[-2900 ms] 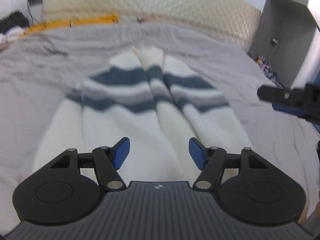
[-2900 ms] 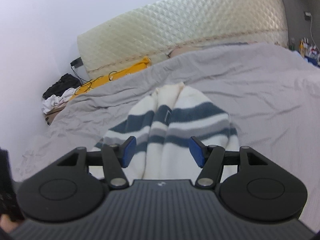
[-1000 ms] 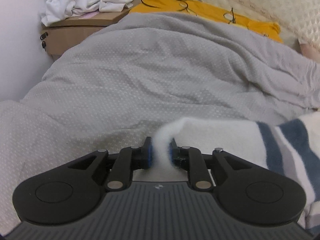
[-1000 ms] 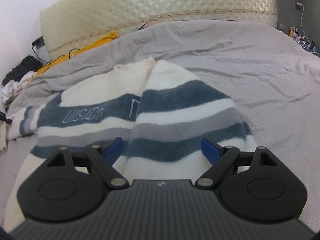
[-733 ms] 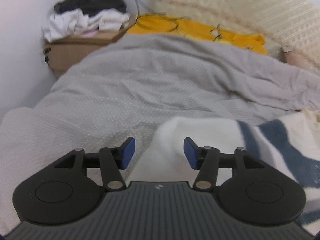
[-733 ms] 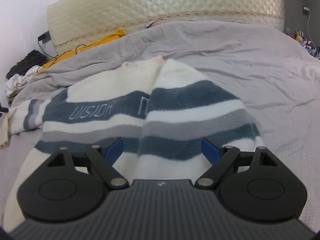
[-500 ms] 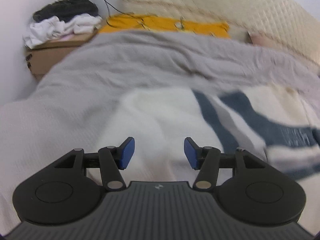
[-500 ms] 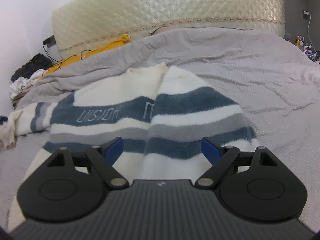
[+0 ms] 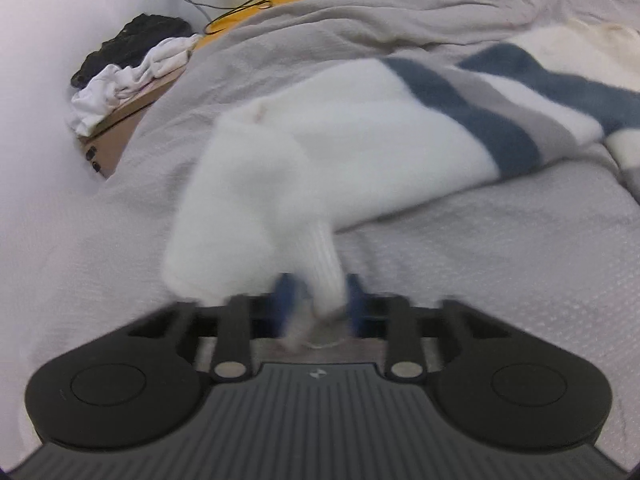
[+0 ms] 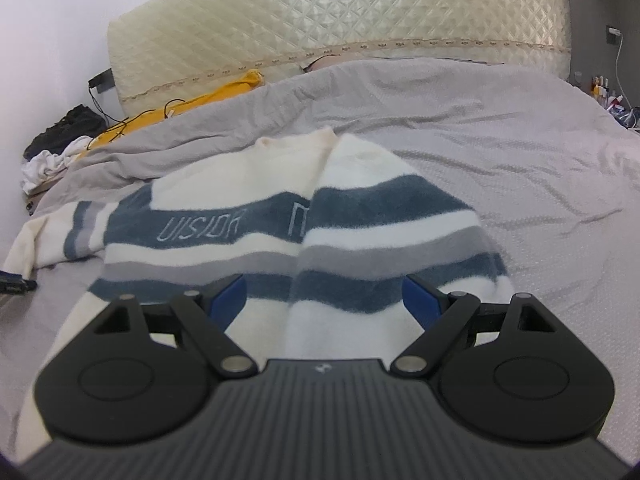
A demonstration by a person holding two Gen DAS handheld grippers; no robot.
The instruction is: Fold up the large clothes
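A cream sweater (image 10: 360, 220) with blue and grey stripes lies spread on the grey bedspread (image 10: 520, 160); its right side is folded in over the front. In the left wrist view its left sleeve (image 9: 360, 152) stretches out across the bed toward me. The sleeve's ribbed white cuff (image 9: 326, 264) hangs between the blue pads of my left gripper (image 9: 320, 300). The jaws are closing and pinch the cuff; this part is blurred. My right gripper (image 10: 324, 300) stands open above the sweater's lower part, with nothing between its fingers.
A cardboard box topped with white and black clothes (image 9: 132, 60) stands at the bed's far left corner. A yellow garment with a cable (image 10: 180, 108) lies before the quilted headboard (image 10: 320, 20). Small bottles (image 10: 604, 96) stand at the far right.
My left gripper let go of the sleeve's end, opened, swung right along the sleeve, rolled, and has closed on the cuff. The right gripper has stayed open and nearly still.
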